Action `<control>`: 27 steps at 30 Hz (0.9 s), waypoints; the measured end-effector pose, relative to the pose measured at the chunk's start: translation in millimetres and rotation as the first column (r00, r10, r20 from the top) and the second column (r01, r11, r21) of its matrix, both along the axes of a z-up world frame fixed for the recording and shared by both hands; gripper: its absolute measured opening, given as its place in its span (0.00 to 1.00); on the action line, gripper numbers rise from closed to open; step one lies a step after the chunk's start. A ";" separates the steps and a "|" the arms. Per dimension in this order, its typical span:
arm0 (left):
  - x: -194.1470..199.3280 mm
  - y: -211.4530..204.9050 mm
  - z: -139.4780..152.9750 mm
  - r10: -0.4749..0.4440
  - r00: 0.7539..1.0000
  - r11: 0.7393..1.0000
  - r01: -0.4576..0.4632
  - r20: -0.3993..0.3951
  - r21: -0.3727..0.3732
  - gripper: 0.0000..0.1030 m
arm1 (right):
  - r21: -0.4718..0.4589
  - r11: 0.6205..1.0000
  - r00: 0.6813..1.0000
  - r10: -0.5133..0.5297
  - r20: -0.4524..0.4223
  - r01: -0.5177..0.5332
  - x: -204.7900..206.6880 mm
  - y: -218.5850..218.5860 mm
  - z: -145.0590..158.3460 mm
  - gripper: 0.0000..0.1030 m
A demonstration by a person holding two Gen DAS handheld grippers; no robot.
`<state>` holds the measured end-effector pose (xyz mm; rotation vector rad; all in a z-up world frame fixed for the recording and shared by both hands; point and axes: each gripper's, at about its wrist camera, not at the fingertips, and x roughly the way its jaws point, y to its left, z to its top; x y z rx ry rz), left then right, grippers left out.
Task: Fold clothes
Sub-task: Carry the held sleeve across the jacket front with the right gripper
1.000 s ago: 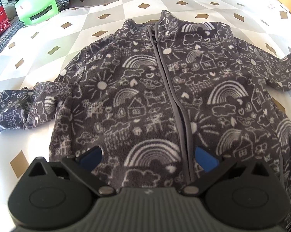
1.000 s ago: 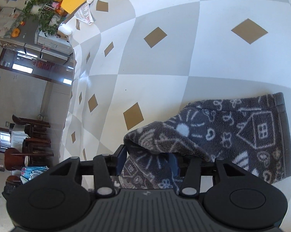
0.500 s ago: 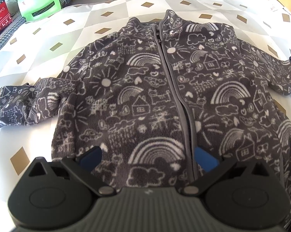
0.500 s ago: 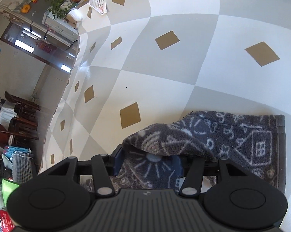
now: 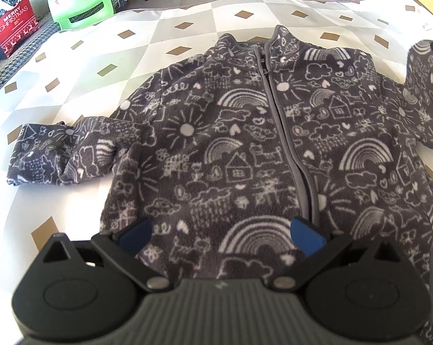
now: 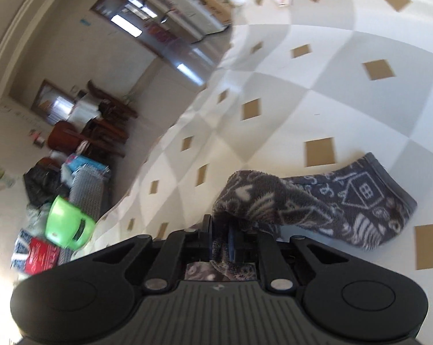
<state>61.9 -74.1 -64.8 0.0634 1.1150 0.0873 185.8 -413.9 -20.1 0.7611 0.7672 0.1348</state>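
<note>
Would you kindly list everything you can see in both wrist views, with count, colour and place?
fleece jacket: one, dark grey with white doodles, spread front-up on the cover, zipped.
far sleeve: one, same print, lifted off the cover, pinched by the right gripper.
near sleeve: one, lying crumpled out to the jacket's side.
cover: one, white and grey diamonds with tan squares, under the jacket.
stool: one, bright green, on the floor beyond the cover.
gift bag: one, red with white lettering, beside the stool.
wooden chairs: several, dark brown, in the background.
left gripper: one, black with blue fingers, wide apart over the jacket's hem.
right gripper: one, black, closing on the sleeve.
</note>
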 end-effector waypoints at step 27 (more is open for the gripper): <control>-0.6 18.0 -1.6 0.066 0.998 0.997 -0.067 -0.022 -0.024 1.00 | -0.507 0.761 0.906 0.409 -0.110 -0.405 0.5 51.3 -11.3 0.40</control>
